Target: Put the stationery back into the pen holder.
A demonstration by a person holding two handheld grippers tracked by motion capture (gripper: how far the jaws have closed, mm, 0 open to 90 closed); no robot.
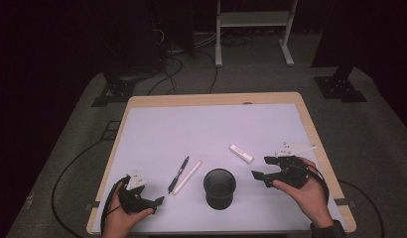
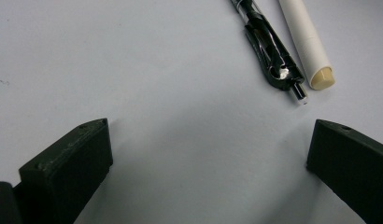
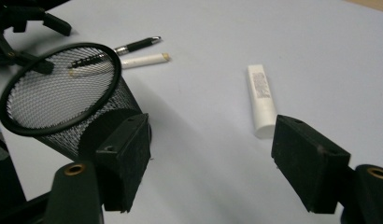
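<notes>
A black mesh cup stands upright near the table's front, between my two hands. Left of it, a black pen and a white stick lie side by side, slanting away from me. A short white tube lies right of the cup. My left gripper rests at the front left, open, with bare table between its jaws; the pen's tip and the white stick's end lie just ahead. My right gripper hovers right of the cup, open and holding nothing. The cup and the tube lie ahead of it.
The white mat covers most of the wooden table. Cables run over the grey floor behind the table. A white frame and dark stand feet stand further back.
</notes>
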